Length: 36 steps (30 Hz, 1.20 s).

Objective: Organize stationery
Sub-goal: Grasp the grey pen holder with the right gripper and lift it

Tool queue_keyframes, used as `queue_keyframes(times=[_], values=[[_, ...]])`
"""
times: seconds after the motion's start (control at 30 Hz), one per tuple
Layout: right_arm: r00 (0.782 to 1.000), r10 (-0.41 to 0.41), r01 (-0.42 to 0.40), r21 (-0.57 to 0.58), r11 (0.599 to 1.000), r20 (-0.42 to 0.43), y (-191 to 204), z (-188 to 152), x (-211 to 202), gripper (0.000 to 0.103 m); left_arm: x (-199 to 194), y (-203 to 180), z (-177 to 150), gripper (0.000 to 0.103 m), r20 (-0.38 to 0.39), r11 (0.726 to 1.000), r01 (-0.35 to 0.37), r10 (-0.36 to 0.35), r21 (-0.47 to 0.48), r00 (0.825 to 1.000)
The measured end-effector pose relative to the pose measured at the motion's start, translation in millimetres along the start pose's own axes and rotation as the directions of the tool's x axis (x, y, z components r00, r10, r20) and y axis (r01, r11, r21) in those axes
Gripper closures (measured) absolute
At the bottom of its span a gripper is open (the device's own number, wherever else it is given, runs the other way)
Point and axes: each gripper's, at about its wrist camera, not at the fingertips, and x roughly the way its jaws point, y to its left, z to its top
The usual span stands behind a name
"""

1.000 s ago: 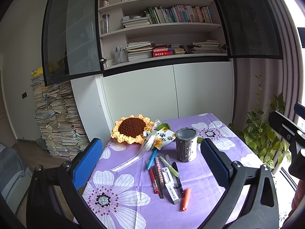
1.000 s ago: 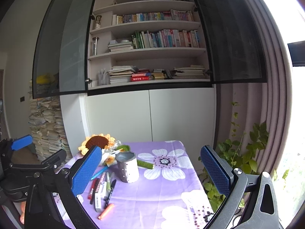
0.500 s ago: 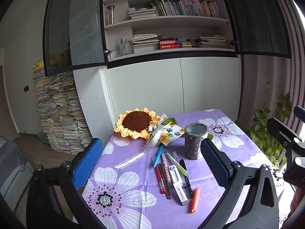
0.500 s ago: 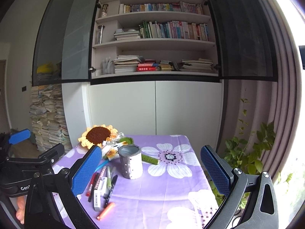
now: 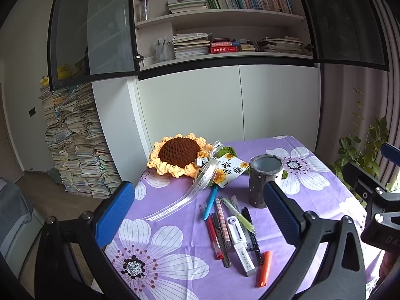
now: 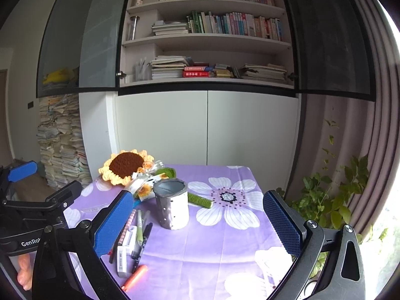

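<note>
Both sets of fingers spread wide, empty: left gripper (image 5: pixel 200 215), right gripper (image 6: pixel 197 221). Pens (image 5: pixel 225 222) lie loose on the worktop (image 5: pixel 175 245), just beside the pen cup (image 5: pixel 263 180) (upright, looks light, tippy). Pens are thin, stiff, roll-prone; I'd pinch mid-barrel, orange one (image 5: pixel 264 267) first.

White cabinet (image 6: pixel 207 125) under bookshelves (image 6: pixel 207 37); curtain (image 6: pixel 370 125) beside.

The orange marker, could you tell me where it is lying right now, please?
In the left wrist view the orange marker lies flat on the purple tablecloth, at the near right end of the pen cluster, just right of the black pen.
</note>
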Motion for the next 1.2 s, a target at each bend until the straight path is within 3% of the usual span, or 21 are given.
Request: queue_keyframes(times=[0.53, 0.7, 0.8, 0.97, 1.2], values=[[0.976, 0.044, -0.049, -0.020, 0.999, -0.212, 18, -24, 93, 0.000, 72, 31, -20, 0.001, -0.122, 0.998, -0.006, -0.002, -0.059, 0.992], [0.952, 0.093, -0.097, 0.001, 0.995, -0.292, 16, -29, 125, 0.000, 91, 43, -27, 0.001, -0.158, 0.997, -0.008, -0.004, -0.076, 0.987], [0.938, 0.111, -0.116, 0.005, 0.993, -0.330, 15, -32, 145, 0.006, 98, 49, -29, 0.001, -0.157, 0.996, -0.007, -0.007, -0.087, 0.988], [0.893, 0.196, -0.197, 0.039, 0.980, -0.404, 19, -38, 181, 0.006, 109, 53, -34, 0.001, -0.171, 0.997, -0.002, -0.012, -0.077, 0.985], [0.871, 0.204, -0.203, 0.051, 0.978, -0.447, 24, -41, 215, 0.006, 121, 60, -39, 0.001, -0.186, 0.995, 0.005, -0.023, -0.095, 0.982]])
